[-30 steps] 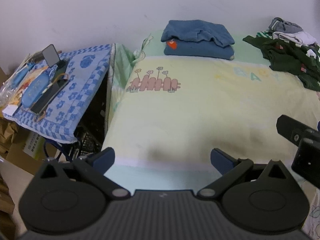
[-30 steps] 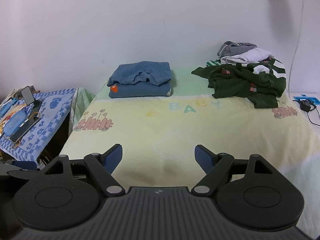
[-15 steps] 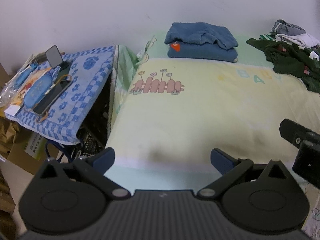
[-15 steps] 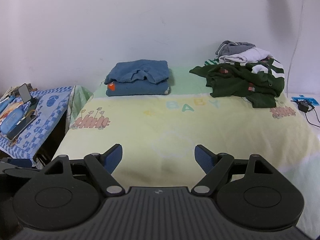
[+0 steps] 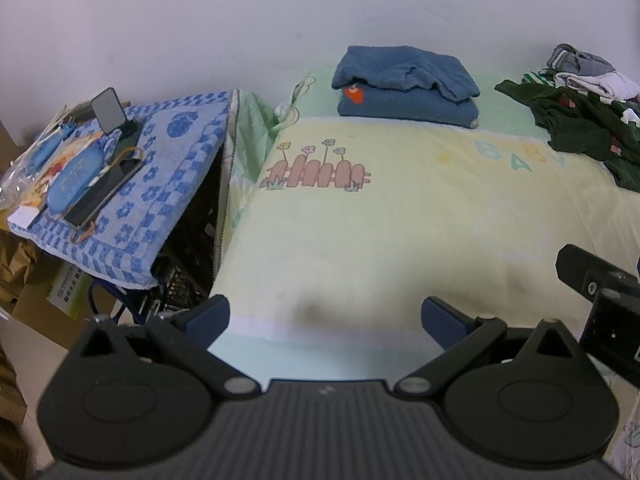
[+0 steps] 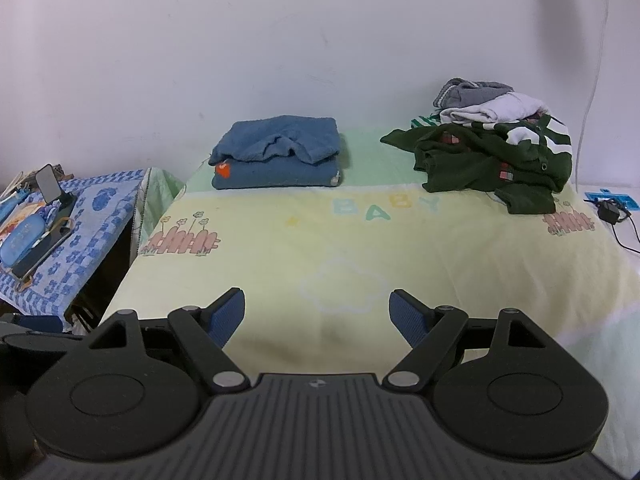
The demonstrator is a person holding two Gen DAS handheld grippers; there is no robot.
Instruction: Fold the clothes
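A folded blue garment (image 6: 276, 154) (image 5: 406, 80) with an orange patch lies at the back of the bed against the wall. To its right sits a heap of unfolded clothes: a dark green garment (image 6: 496, 160) (image 5: 584, 128) with white and grey pieces (image 6: 484, 100) on top. My right gripper (image 6: 318, 314) hovers over the near part of the yellow blanket (image 6: 360, 264), open and with nothing between its fingers. My left gripper (image 5: 326, 316) stands open over the blanket's near left edge, also holding nothing. Part of the right gripper's body (image 5: 600, 300) shows at the left wrist view's right edge.
A side stand covered with a blue patterned cloth (image 5: 152, 168) (image 6: 92, 216) is left of the bed, carrying a phone on a holder (image 5: 108, 110), a blue case (image 5: 72, 178) and a dark tablet. Cardboard boxes (image 5: 28, 276) lie below it. A charger and cable (image 6: 612, 212) rest at the right.
Both views tilted slightly over the second, so the bed and clothes sit a little differently in frame. Both grippers stay open and nothing was touched.
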